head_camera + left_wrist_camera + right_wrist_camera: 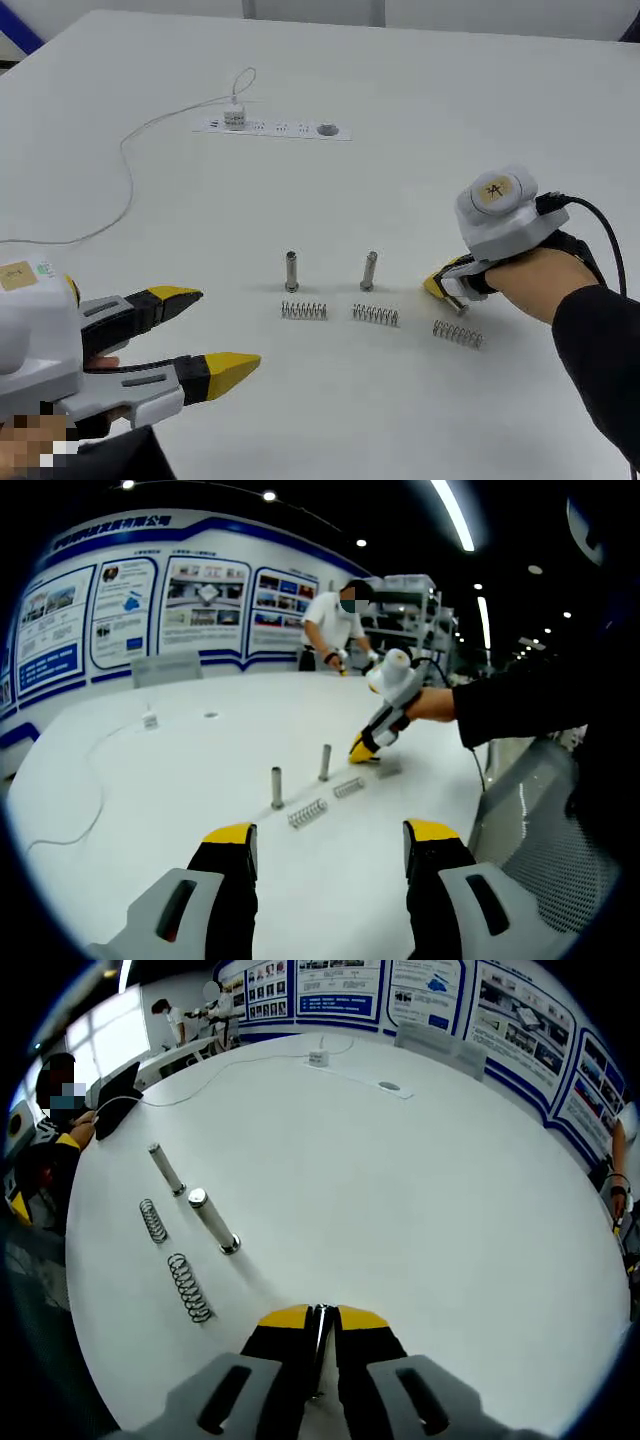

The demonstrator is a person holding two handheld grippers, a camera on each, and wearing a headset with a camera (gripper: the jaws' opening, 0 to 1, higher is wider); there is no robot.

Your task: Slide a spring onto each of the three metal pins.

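The right gripper (447, 287) was clenched on the third metal pin (320, 1338) and angled down toward the counter (420, 180), just beyond the right spring (458, 334). I took it that it was held low there so the pin's end could be lined up with that spring's mouth. The pin was only a thin sliver between the shut jaws, so I couldn't tell how much stuck out.

The left gripper (215, 330) hung released at the near left, jaws spread wide and well apart from everything, ready, I'd say, to pick up or steady a spring.

The left pin (291, 270) and middle pin (369, 270) stood upright, each with a spring lying just in front of it: the left spring (304, 311) and the middle spring (375, 315). No spring was on any pin yet.

Far back lay a white power strip (290, 129) with a plug (234, 117) and its cable (128, 175) trailing left, well clear of the work. Nothing stood between the grippers and the springs, though the upright pins looked easy to knock over.
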